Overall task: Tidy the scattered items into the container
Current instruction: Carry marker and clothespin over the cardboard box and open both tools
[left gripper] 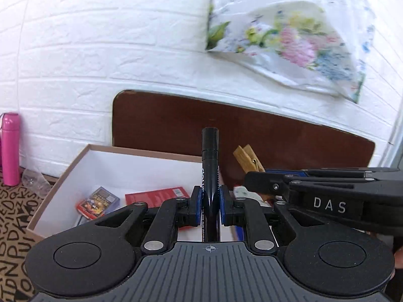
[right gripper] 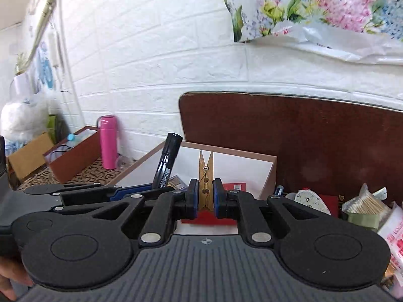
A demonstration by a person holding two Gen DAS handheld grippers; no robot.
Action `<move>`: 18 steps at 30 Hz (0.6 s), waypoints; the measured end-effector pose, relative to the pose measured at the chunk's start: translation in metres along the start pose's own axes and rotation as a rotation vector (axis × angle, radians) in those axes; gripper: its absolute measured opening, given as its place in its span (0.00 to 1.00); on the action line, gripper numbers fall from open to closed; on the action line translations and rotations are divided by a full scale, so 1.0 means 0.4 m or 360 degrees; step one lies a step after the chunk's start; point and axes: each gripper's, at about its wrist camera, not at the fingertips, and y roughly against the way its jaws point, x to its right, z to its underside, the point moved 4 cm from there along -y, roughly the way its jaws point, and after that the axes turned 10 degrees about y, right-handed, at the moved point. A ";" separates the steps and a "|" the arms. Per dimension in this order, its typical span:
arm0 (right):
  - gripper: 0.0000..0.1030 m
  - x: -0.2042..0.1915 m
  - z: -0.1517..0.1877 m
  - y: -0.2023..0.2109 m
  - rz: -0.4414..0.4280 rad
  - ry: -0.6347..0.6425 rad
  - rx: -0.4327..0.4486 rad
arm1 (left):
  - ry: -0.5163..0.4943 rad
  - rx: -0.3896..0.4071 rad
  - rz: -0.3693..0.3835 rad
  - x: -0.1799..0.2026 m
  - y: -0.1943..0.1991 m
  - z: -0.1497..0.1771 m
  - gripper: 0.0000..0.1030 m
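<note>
My left gripper (left gripper: 210, 201) is shut on a black marker (left gripper: 210, 156) that sticks out forward past the pads. My right gripper (right gripper: 206, 198) is shut on a wooden clothespin (right gripper: 206, 173), held upright. Both hang side by side above the open cardboard box (left gripper: 75, 162), white inside, which holds a red booklet (left gripper: 156, 196) and a card pack (left gripper: 98, 202). In the left wrist view the right gripper (left gripper: 262, 178) comes in from the right with the clothespin (left gripper: 248, 159). The right wrist view shows the marker (right gripper: 167, 161) at left and the box (right gripper: 272, 176) beyond.
A dark brown board (left gripper: 252, 136) leans on the white brick wall behind the box. A pink bottle (left gripper: 10, 148) stands left of it on the letter-patterned cloth (left gripper: 12, 214). A floral plastic bag (right gripper: 327, 12) hangs above. Packets and cotton swabs (right gripper: 365, 206) lie right of the box.
</note>
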 end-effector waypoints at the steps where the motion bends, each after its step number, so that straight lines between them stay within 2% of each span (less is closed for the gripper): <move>1: 0.13 0.004 0.009 -0.031 0.0011 -0.0007 -0.0034 | 0.0035 -0.0015 -0.0007 -0.019 -0.027 0.002 0.09; 6: 0.13 0.011 0.086 -0.167 0.0053 0.0015 -0.0233 | 0.0171 -0.0141 -0.0037 -0.109 -0.152 0.057 0.09; 10: 0.13 0.020 0.125 -0.221 0.0019 -0.0014 -0.0342 | 0.0171 -0.0214 -0.0062 -0.144 -0.181 0.093 0.10; 14: 0.13 0.017 0.139 -0.253 0.0004 0.0007 -0.0398 | 0.0176 -0.0260 -0.0073 -0.160 -0.203 0.105 0.10; 17: 0.14 0.012 0.139 -0.262 0.0001 0.0024 -0.0383 | 0.0198 -0.0277 -0.0077 -0.171 -0.212 0.109 0.11; 18: 0.15 0.010 0.137 -0.262 0.0001 0.0026 -0.0381 | 0.0193 -0.0280 -0.0085 -0.173 -0.213 0.111 0.17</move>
